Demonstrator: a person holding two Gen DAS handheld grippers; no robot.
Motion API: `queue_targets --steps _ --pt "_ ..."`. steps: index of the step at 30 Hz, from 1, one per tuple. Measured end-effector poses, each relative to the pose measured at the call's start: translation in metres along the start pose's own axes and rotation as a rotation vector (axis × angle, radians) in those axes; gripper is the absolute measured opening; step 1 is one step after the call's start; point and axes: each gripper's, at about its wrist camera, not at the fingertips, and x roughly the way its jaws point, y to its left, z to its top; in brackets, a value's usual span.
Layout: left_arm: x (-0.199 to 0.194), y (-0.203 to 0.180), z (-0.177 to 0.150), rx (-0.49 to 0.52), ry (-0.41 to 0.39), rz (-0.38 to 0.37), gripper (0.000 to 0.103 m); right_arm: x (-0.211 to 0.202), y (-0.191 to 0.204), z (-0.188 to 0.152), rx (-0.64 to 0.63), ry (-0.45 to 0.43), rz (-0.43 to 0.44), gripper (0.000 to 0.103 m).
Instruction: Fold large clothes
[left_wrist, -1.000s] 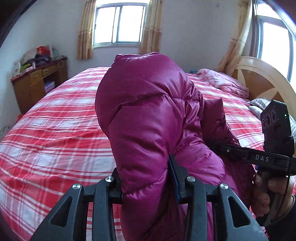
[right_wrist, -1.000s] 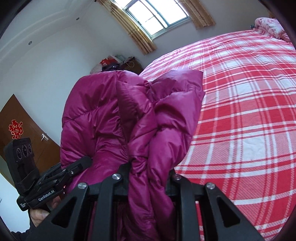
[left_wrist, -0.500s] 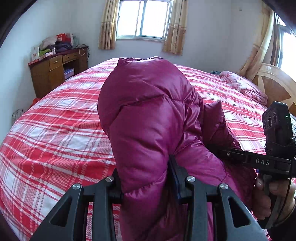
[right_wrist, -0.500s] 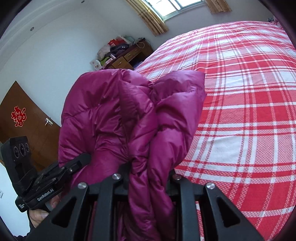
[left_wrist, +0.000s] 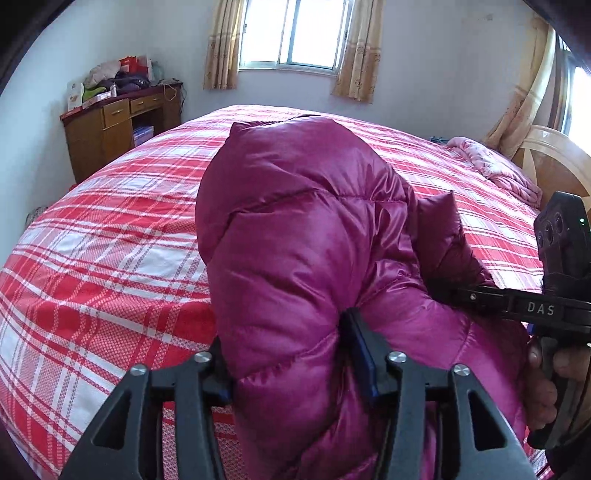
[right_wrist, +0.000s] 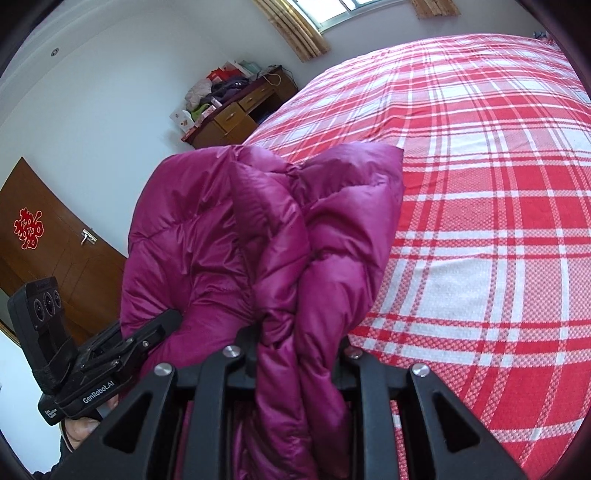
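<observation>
Change: both hands swung lower over the bed since the earlier frames, and more of the wooden desk (left_wrist: 122, 125) and the door (right_wrist: 55, 254) came into view.
Left gripper (left_wrist: 291, 365): its jaws had just been opening, wider than a moment before; a thick fold of the magenta down jacket (left_wrist: 306, 236) sat between them, and the right-hand pad was still against the fabric.
Right gripper (right_wrist: 297, 354): clenched tight on a bunched fold of the jacket, unchanged.
Jacket: hung bundled between the two grippers, above the red plaid bedspread (left_wrist: 103, 258).
Desk drawers: closed; contents could not be told.
Desk top: piled with clothes and boxes.
Pink blanket (left_wrist: 495, 166): lay by the headboard.
</observation>
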Motion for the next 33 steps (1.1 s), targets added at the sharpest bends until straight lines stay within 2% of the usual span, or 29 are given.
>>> queue_targets --steps 3,6,8,10,11,13,14,21,25,33 --pt "0.000 0.004 -0.001 -0.018 0.004 0.003 0.063 0.003 -0.001 0.001 -0.001 0.005 -0.009 0.028" --pt "-0.001 0.007 -0.002 -0.020 0.009 0.007 0.065 0.006 0.002 0.003 -0.009 0.007 -0.034 0.032" --pt "-0.003 0.005 -0.002 -0.014 0.013 0.018 0.066 0.007 0.003 0.004 -0.007 0.005 -0.054 0.038" --pt "-0.008 0.004 -0.001 -0.006 0.014 0.032 0.066 0.005 0.003 0.004 0.009 -0.009 -0.076 0.048" --pt "-0.011 0.004 -0.001 -0.002 0.013 0.043 0.066 0.003 0.004 0.004 0.013 -0.018 -0.094 0.058" --pt "-0.022 0.002 0.000 0.011 -0.001 0.067 0.066 -0.010 0.007 0.002 0.013 -0.067 -0.143 0.071" --pt "-0.029 0.001 0.002 0.019 -0.017 0.073 0.066 -0.016 0.009 0.001 0.011 -0.087 -0.148 0.073" --pt "-0.088 -0.009 0.015 0.042 -0.151 0.067 0.069 -0.062 0.047 -0.014 -0.063 -0.185 -0.201 0.076" --pt "-0.117 -0.015 0.021 0.051 -0.217 0.048 0.072 -0.090 0.074 -0.024 -0.132 -0.245 -0.212 0.083" --pt "-0.154 -0.021 0.028 0.045 -0.301 0.015 0.077 -0.124 0.112 -0.033 -0.218 -0.330 -0.244 0.089"
